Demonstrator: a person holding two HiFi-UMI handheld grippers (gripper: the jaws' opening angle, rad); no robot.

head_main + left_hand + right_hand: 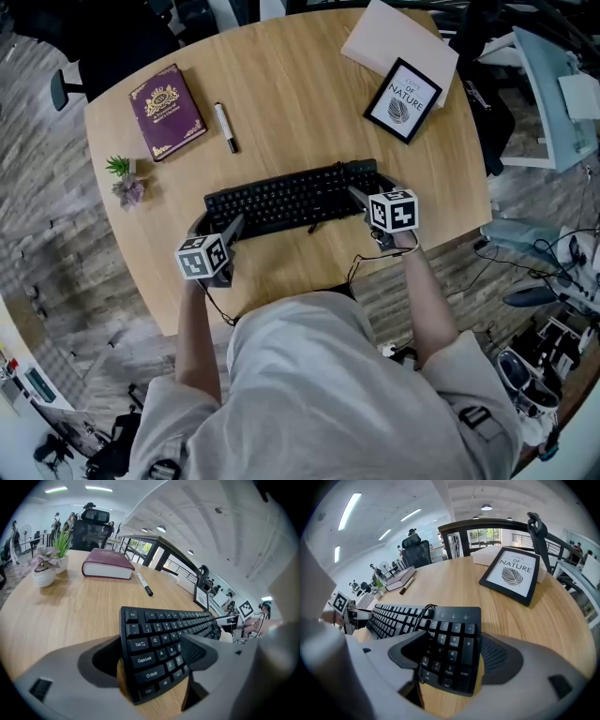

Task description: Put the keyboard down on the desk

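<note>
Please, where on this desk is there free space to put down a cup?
The widest bare patch lies behind the keyboard, between the marker and the framed picture. A narrower strip runs before the keyboard, between the left hand-held gripper and the right hand-held gripper. The left side is crowded with book, marker and plant.

This is looking like an office. A keyboard (164, 620) is sitting in the left claw (151, 644) on the wooden bench (70, 606). Far ahead of it a black office chair (96, 527) is standing, and long ceiling lights (56, 489) are shining.
</note>
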